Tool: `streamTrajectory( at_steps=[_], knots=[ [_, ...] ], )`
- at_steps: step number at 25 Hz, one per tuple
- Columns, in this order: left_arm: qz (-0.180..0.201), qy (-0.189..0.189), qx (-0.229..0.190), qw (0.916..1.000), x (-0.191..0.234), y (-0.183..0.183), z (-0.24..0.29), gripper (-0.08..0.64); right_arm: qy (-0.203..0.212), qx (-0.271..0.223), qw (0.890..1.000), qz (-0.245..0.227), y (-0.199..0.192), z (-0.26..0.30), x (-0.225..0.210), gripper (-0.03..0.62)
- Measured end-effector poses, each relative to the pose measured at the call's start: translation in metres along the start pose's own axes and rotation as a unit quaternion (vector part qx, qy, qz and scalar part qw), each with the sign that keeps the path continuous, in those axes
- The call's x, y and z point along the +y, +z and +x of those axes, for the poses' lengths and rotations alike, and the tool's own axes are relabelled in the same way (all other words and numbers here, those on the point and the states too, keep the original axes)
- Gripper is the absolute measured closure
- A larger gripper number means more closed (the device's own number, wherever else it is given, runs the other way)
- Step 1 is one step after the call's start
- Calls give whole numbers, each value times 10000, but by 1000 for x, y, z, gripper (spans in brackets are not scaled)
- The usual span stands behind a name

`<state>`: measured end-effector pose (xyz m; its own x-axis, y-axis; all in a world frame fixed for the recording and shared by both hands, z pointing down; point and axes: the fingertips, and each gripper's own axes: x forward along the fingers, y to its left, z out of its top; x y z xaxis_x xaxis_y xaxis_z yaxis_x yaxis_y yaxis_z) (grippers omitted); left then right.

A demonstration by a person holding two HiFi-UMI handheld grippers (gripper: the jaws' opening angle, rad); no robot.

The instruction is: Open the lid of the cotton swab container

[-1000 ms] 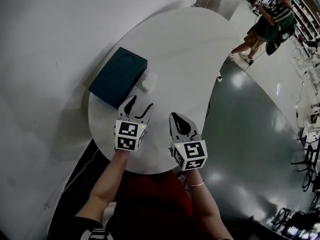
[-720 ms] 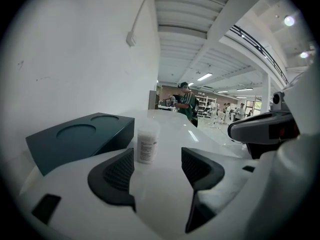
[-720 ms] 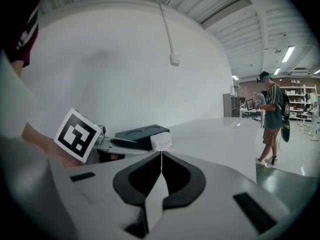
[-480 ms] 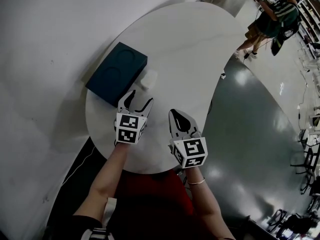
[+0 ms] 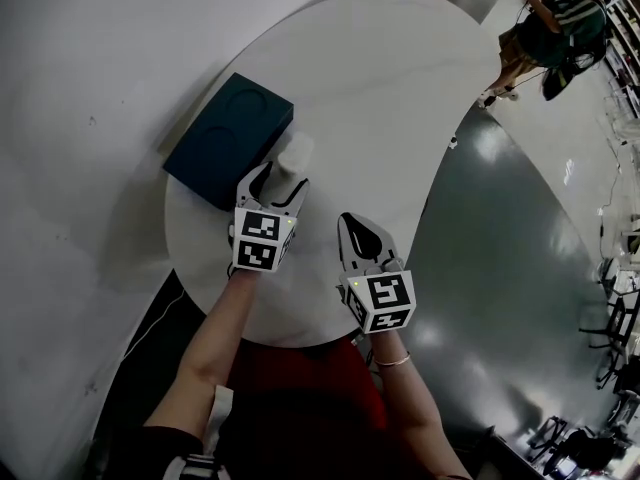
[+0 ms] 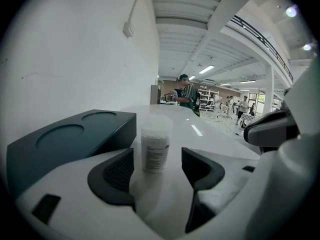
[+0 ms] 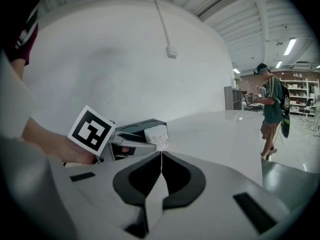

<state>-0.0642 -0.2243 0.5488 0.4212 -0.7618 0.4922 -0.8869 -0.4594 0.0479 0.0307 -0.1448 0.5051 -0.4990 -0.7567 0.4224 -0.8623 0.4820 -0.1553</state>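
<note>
Table (image 5: 400, 118), white with a curved edge, carries everything I care about. A dark teal box (image 5: 228, 140) lies at its left side. The cotton swab container (image 6: 155, 146) stands upright just beside the box's near corner, lid (image 6: 156, 120) still on. My left gripper (image 5: 278, 180) has just been opening its jaws. They stand wide with the container between the tips, pads clear of it on both sides. My right gripper (image 7: 161, 156) is closed on nothing and hangs near, to the right. Risks as I judge them: the container looks light and tall, so an off-centre squeeze could tip it or shove it against the box. Clamping high would pin the lid shut. The right jaws must part before they can take the lid, else they just knock it.
</note>
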Motion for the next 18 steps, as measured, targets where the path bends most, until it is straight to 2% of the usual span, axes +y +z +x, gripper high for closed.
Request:
streamTrajectory(
  at_steps=[18],
  knots=[
    [278,174,75,9994,6,8,27,284,83,137,9999,43,-8,11,-10,575]
  ],
)
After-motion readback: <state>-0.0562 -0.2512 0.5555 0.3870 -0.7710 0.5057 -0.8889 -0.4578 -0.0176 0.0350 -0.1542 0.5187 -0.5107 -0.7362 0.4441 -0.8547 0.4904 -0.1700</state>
